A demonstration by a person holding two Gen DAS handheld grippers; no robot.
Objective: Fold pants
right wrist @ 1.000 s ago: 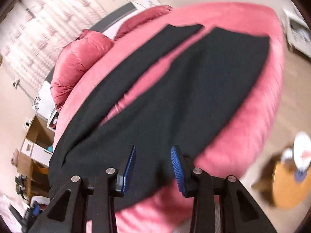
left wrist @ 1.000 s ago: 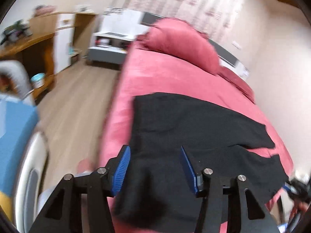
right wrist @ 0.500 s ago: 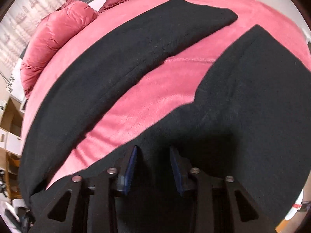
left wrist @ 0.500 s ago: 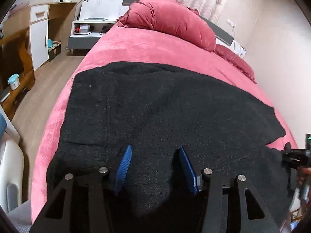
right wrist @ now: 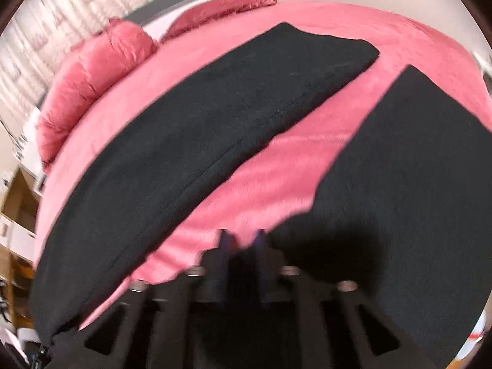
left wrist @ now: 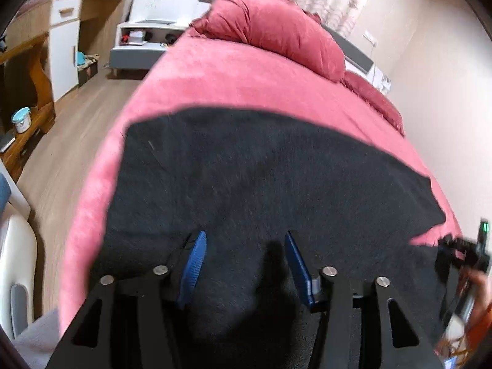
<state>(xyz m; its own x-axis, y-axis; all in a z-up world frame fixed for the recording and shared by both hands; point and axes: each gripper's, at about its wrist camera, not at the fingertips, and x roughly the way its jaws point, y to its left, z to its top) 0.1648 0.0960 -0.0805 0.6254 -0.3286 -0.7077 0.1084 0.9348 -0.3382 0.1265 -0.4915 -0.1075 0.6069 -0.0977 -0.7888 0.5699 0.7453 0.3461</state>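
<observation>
Black pants lie spread flat on a pink bed. In the left wrist view my left gripper is open, its blue pads low over the waist end of the pants. In the right wrist view the two legs lie apart, the far leg and the near leg, with pink cover between them. My right gripper sits at the near leg's inner edge, its jaws narrowed with dark cloth between them; the frame is blurred there.
A pink pillow and a second one lie at the bed's head. A white nightstand and a wooden cabinet stand left of the bed over wood floor. The other gripper shows at the right edge.
Both grippers came down onto the pants. The right gripper's jaws have narrowed over the near leg's inner edge. The left gripper stays open over the waist.
</observation>
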